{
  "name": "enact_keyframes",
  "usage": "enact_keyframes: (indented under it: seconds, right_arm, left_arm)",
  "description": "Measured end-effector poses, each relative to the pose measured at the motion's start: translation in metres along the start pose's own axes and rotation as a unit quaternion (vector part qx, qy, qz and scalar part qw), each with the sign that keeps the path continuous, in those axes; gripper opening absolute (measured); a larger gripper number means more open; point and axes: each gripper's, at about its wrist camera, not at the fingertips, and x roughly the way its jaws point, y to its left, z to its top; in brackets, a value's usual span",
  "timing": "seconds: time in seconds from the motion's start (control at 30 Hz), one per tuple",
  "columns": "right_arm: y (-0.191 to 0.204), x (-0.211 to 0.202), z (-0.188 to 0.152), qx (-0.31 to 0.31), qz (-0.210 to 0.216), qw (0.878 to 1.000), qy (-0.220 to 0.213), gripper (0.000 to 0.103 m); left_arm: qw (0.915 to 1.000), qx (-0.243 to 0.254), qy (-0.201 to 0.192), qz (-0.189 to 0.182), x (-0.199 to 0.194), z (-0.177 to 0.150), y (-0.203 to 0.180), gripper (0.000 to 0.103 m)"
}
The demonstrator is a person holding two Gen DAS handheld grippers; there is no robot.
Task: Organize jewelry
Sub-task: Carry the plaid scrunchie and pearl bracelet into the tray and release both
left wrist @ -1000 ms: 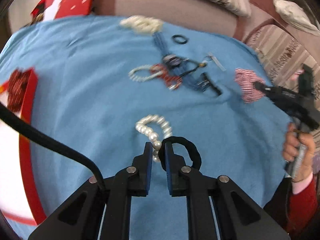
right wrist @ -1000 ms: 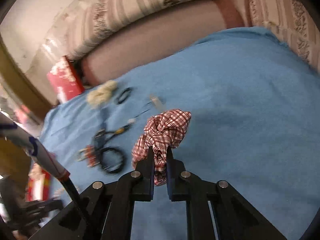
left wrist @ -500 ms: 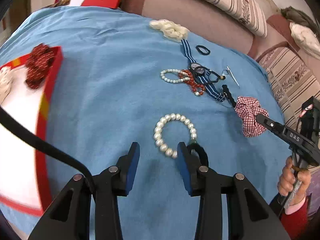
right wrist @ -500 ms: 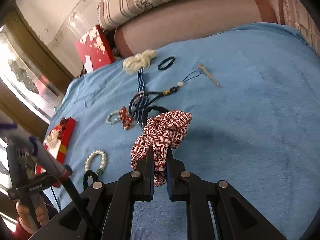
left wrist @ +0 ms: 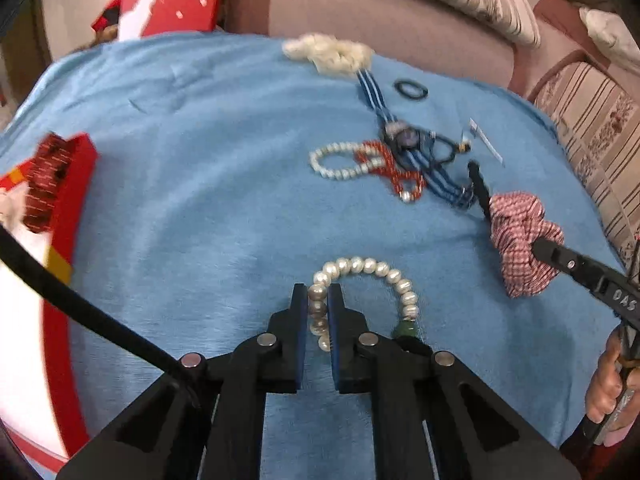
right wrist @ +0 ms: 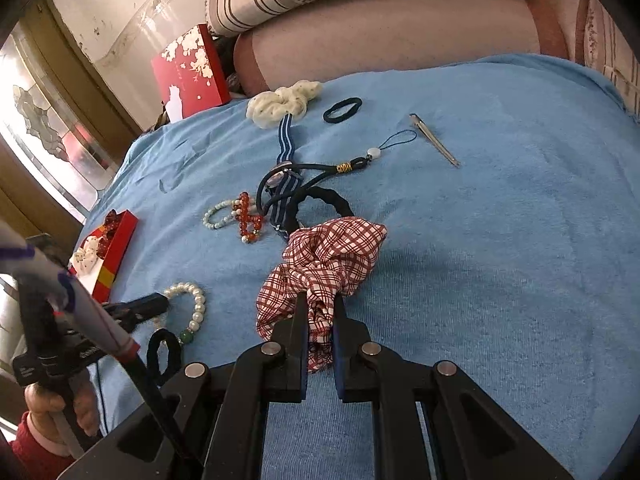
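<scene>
My left gripper (left wrist: 318,300) is shut on the left side of a white pearl bracelet (left wrist: 362,268) with a green bead, lying on the blue cloth (left wrist: 200,200). It also shows in the right wrist view (right wrist: 192,304), next to a black hair tie (right wrist: 162,354). My right gripper (right wrist: 320,308) is shut on a red checked scrunchie (right wrist: 324,260), also seen in the left wrist view (left wrist: 520,236). A red open box (left wrist: 52,216) holding a red scrunchie sits at the left.
A pile of a small pearl bracelet (left wrist: 336,160), red bead bracelet (left wrist: 394,170), striped watch (left wrist: 404,138) and black cords lies mid-cloth. Behind it lie a cream scrunchie (left wrist: 328,54), a black hair tie (left wrist: 410,90) and a metal clip (right wrist: 434,140). A red lid (right wrist: 192,72) leans on the sofa.
My left gripper released the black hair tie, opened, shifted left, and has closed on the pearl bracelet. My right gripper stays shut on the checked scrunchie.
</scene>
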Motion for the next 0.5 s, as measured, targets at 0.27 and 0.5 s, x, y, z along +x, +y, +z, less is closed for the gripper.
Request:
enact_keyframes:
  seconds: [0.27, 0.5]
  right_arm:
    - [0.037, -0.024, 0.000, 0.010, 0.010, 0.999, -0.039, 0.010]
    - [0.124, -0.021, 0.008, -0.029, 0.069, 0.997, -0.027, 0.010]
  left_arm:
    - [0.9965, -0.021, -0.081, 0.001, -0.071, 0.012, 0.047, 0.009]
    - [0.9888, -0.096, -0.110, 0.029, -0.111, 0.016, 0.132, 0.009]
